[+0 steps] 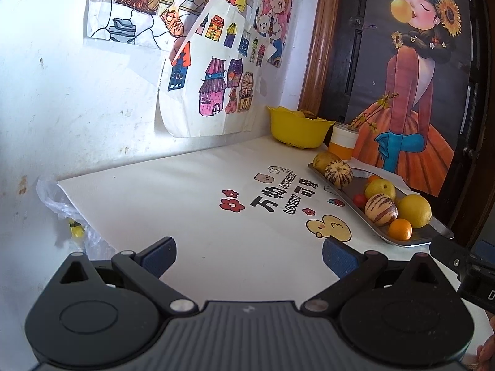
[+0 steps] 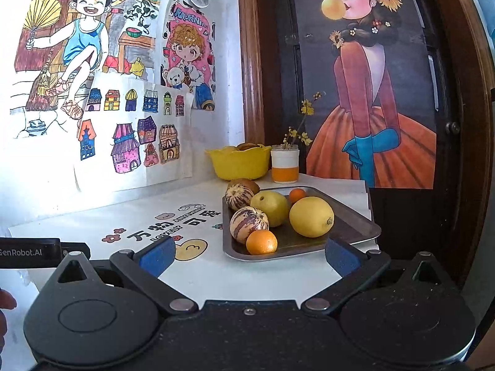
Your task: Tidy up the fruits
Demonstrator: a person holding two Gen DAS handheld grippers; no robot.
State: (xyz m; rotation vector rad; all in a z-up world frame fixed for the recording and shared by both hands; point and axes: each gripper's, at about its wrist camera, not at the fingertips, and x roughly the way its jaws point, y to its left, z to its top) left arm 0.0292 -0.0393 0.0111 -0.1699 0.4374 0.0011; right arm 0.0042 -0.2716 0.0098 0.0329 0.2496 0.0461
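Both of your claws are released and grasp nothing: the right claw [image 2: 249, 255] hangs just before the metal tray [image 2: 355, 216], the left claw [image 1: 249, 255] is over the bare part of the surface [image 1: 173, 204], with the tray at its 2 o'clock.

The fruits lie together on the tray. The small orange [image 2: 261, 242] at the near edge looks firm, round and light, so take it across its middle; it may roll. The big lemon [image 2: 312, 216] seems heavier and its skin smooth, so your claw must be wide. The striped fruits [image 2: 248, 224] are probably softer, so press gently.

The surface is white, flat and printed. A yellow bowl [image 2: 239, 162] stands at 12 o'clock by the wall, with a cup [image 2: 285, 164] beside it
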